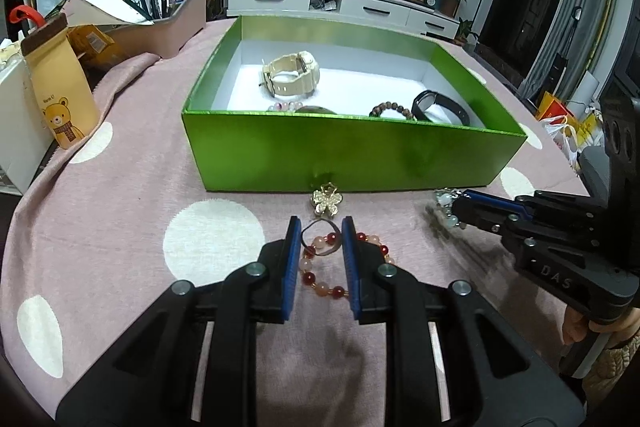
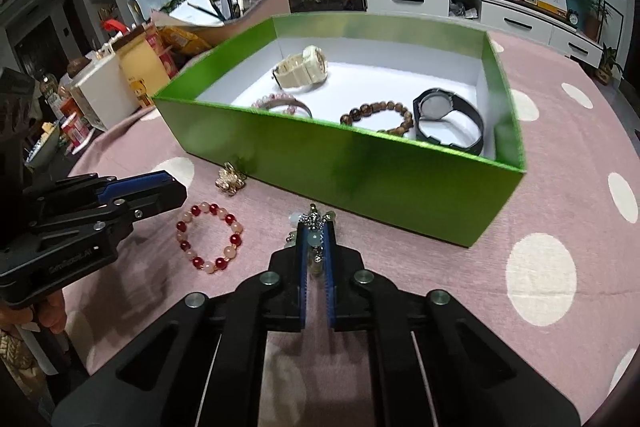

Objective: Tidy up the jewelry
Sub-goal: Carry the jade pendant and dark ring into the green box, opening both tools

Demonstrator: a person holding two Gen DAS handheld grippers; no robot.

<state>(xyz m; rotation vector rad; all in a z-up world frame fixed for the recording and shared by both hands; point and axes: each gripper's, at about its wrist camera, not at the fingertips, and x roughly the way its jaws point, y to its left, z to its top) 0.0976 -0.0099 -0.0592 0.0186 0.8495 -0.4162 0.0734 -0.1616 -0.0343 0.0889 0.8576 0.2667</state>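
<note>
A green box (image 1: 352,147) (image 2: 360,175) stands on the pink dotted cloth, holding a cream watch (image 1: 292,73) (image 2: 302,69), a brown bead bracelet (image 1: 394,110) (image 2: 378,115), a black watch (image 1: 440,107) (image 2: 448,119) and a pink bead bracelet (image 2: 280,105). My left gripper (image 1: 320,243) is open above a red-and-pink bead bracelet (image 1: 320,267) (image 2: 210,243), with a thin dark ring (image 1: 320,239) between its fingers. A gold flower brooch (image 1: 326,203) (image 2: 231,179) lies by the box front. My right gripper (image 2: 316,239) (image 1: 456,207) is shut on a silver chain with pale beads (image 2: 314,227) (image 1: 444,203).
A bear-print pouch (image 1: 60,91), a white box (image 1: 16,131) and a pink organizer with pens (image 1: 160,23) crowd the table's left side. A TV cabinet (image 1: 340,3) stands behind the table.
</note>
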